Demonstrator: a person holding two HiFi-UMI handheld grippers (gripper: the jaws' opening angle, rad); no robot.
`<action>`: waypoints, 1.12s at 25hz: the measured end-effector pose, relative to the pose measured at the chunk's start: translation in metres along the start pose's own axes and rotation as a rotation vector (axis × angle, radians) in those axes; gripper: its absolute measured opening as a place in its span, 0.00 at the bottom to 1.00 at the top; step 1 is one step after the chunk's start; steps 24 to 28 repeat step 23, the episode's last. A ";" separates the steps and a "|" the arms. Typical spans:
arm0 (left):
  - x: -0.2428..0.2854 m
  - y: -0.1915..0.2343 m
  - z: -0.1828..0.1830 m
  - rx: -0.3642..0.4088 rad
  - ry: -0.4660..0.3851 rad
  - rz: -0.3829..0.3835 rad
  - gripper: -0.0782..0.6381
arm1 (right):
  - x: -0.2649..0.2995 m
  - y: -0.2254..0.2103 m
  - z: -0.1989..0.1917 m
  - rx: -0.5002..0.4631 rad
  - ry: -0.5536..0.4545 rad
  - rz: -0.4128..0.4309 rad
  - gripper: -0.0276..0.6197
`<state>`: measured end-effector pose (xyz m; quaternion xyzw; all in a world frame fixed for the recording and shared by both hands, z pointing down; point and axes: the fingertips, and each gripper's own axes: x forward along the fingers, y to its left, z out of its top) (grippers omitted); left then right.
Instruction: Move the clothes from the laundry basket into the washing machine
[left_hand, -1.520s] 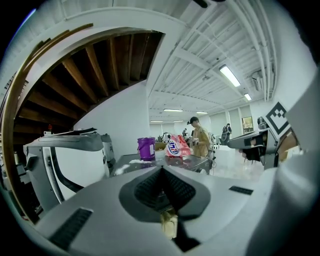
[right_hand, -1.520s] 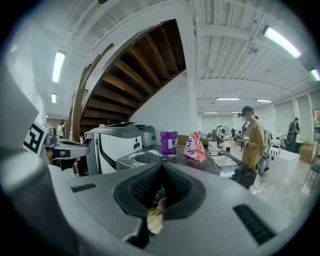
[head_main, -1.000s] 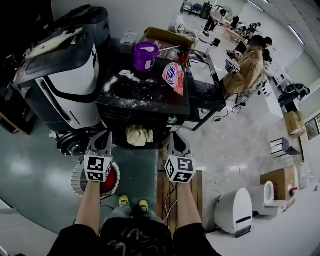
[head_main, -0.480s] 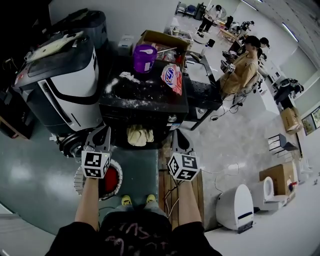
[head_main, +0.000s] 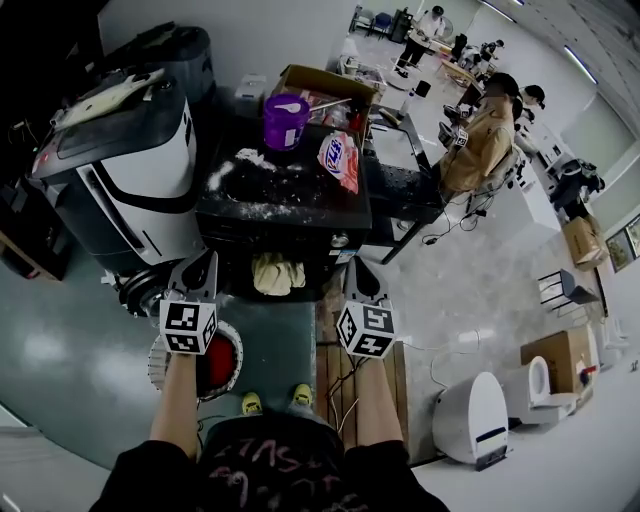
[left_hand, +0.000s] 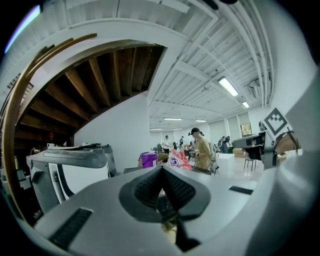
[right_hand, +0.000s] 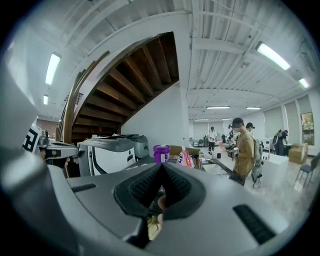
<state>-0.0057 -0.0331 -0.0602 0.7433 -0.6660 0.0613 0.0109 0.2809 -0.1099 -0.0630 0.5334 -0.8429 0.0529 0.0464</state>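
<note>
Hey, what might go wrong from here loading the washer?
Loose cables lie by the person's feet: a trip hazard. The pale cloth hangs at the black machine's front and may fall. The left tongs and right tongs are shut and empty, so they must open before grabbing the red clothes.

- The left gripper (head_main: 200, 266), at eight o'clock from the head view's centre, points toward twelve, jaws pressed together.
- The right gripper (head_main: 360, 272), at five o'clock, points likewise, jaws together.
- The left forearm (head_main: 178, 400) and right forearm (head_main: 372, 402) reach forward, parallel.
</note>
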 end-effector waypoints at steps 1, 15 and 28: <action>-0.001 -0.002 0.001 -0.003 -0.001 0.000 0.13 | -0.001 -0.001 0.000 0.003 -0.003 0.001 0.05; -0.002 0.005 0.007 0.015 -0.011 0.030 0.13 | -0.005 -0.012 0.004 0.004 -0.008 0.019 0.05; -0.004 0.007 0.017 0.008 -0.025 0.039 0.13 | -0.005 -0.012 0.014 0.009 -0.021 0.046 0.05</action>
